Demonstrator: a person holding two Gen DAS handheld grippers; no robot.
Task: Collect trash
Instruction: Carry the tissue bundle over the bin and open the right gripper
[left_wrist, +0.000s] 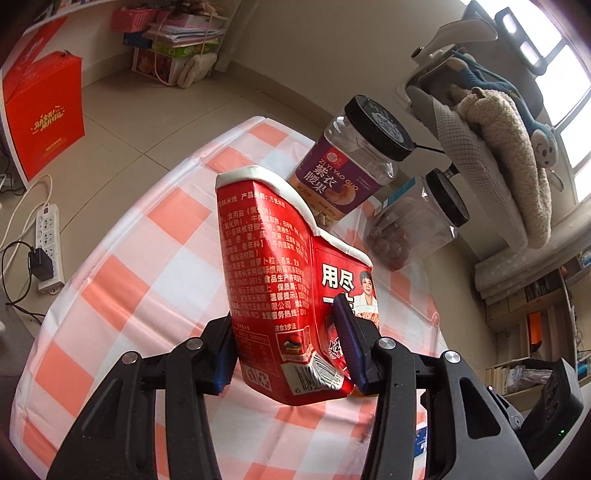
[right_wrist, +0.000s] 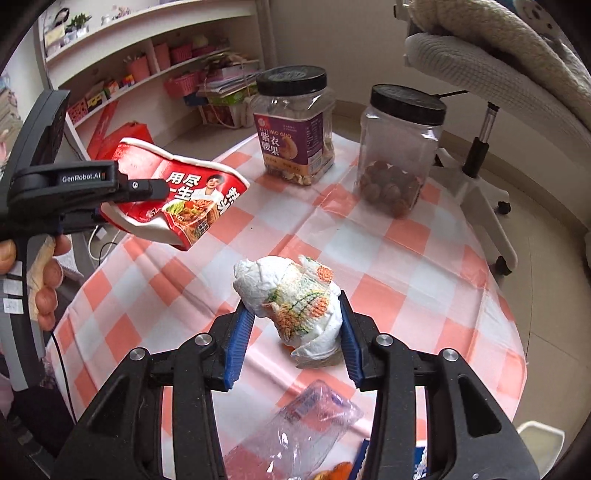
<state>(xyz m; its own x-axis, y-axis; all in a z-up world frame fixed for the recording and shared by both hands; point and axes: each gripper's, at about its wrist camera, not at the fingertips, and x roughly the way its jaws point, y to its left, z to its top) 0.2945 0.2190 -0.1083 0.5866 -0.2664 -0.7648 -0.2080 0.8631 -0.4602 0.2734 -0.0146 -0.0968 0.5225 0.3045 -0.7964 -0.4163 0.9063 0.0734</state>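
My left gripper (left_wrist: 291, 350) is shut on a crushed red noodle cup (left_wrist: 288, 280) and holds it above the checked tablecloth (left_wrist: 147, 258). The cup also shows in the right wrist view (right_wrist: 184, 199), held up at the left by the left gripper (right_wrist: 147, 192). My right gripper (right_wrist: 293, 332) is closed on a crumpled white tissue wad with an orange and green print (right_wrist: 295, 299), a little above the tablecloth (right_wrist: 406, 258).
Two black-lidded clear jars stand at the table's far side: a purple-labelled nut jar (right_wrist: 295, 129) and a jar with brown balls (right_wrist: 399, 147). A crushed clear plastic bottle (right_wrist: 295, 424) lies near the front. An office chair (right_wrist: 480, 92) stands right. A power strip (left_wrist: 46, 243) lies on the floor.
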